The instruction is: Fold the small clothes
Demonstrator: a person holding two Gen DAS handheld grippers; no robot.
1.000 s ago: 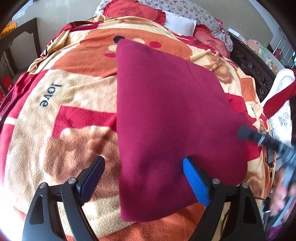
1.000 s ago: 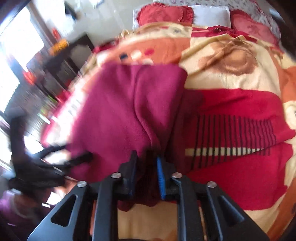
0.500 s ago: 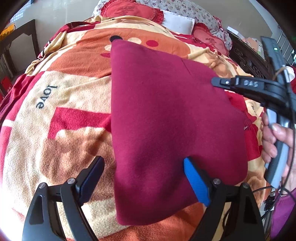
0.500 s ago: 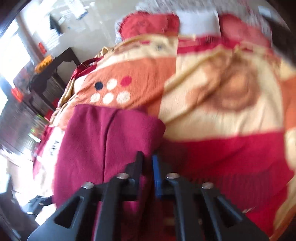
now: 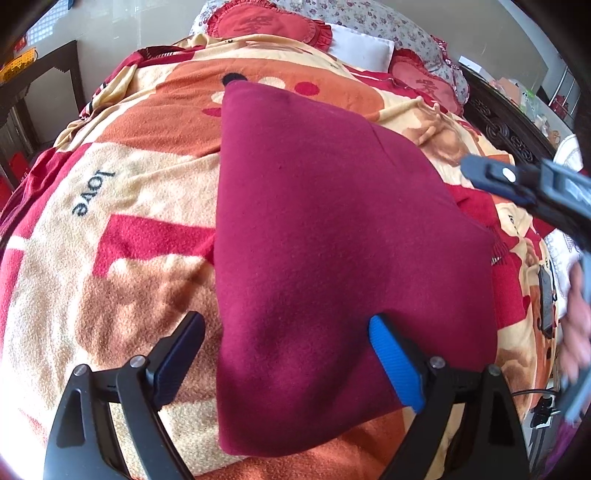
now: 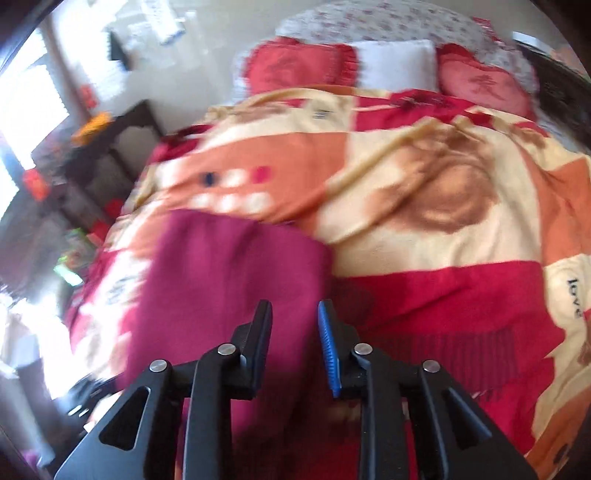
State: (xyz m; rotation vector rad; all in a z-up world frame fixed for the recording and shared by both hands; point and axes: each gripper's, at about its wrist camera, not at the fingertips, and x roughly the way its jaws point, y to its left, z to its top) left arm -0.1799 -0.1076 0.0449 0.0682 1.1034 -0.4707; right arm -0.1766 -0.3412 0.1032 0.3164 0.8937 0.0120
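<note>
A home bedroom: a bed under a fleece blanket [image 5: 147, 229] printed with "love", red embroidered pillows [image 5: 266, 24] and a white pillow [image 5: 360, 50] at twelve o'clock, a dark carved bed frame [image 5: 506, 129] at two o'clock, a dark side table [image 5: 40, 85] at ten.

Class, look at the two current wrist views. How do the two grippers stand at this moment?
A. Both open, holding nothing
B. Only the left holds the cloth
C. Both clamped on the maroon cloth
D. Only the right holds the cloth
A: the left gripper and the right gripper both show gaps between their fingers, and the maroon cloth lies free on the blanket.
</note>
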